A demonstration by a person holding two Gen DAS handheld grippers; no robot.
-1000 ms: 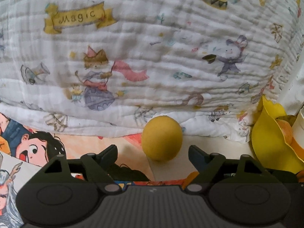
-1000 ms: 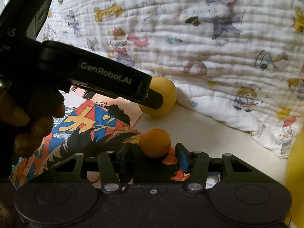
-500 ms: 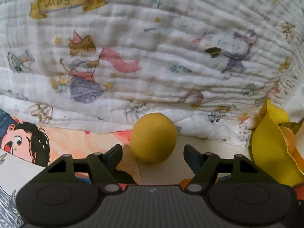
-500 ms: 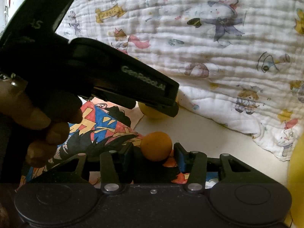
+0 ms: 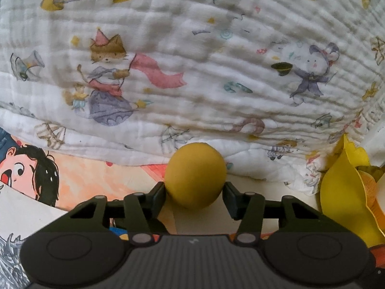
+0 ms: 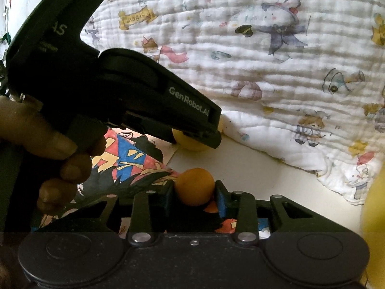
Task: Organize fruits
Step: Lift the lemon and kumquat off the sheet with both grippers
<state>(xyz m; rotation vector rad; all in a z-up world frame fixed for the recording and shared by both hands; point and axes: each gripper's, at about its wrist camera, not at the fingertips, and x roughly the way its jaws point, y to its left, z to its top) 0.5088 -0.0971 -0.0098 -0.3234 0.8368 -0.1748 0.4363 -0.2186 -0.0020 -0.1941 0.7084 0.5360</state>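
Between your left gripper's point(image 5: 194, 190) fingers sits the yellow ball point(image 5: 195, 174), pinched at the blanket's point(image 5: 192, 72) edge on the surface, while your right gripper point(image 6: 194, 193) pinches the orange ball point(image 6: 194, 186) nearer you, both ready to lift.

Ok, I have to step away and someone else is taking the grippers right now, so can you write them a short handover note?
Left hand-held gripper: fingers closed against both sides of the yellow ball-shaped fruit, which sits at the edge of the cartoon-print blanket.
Right hand-held gripper: shut on the smaller orange fruit, low over the comic-print sheet.
Yellow bowl is at the right and already holds some fruit.
Done: both fruits gripped.
Left: probably carry both to the bowl and release them.
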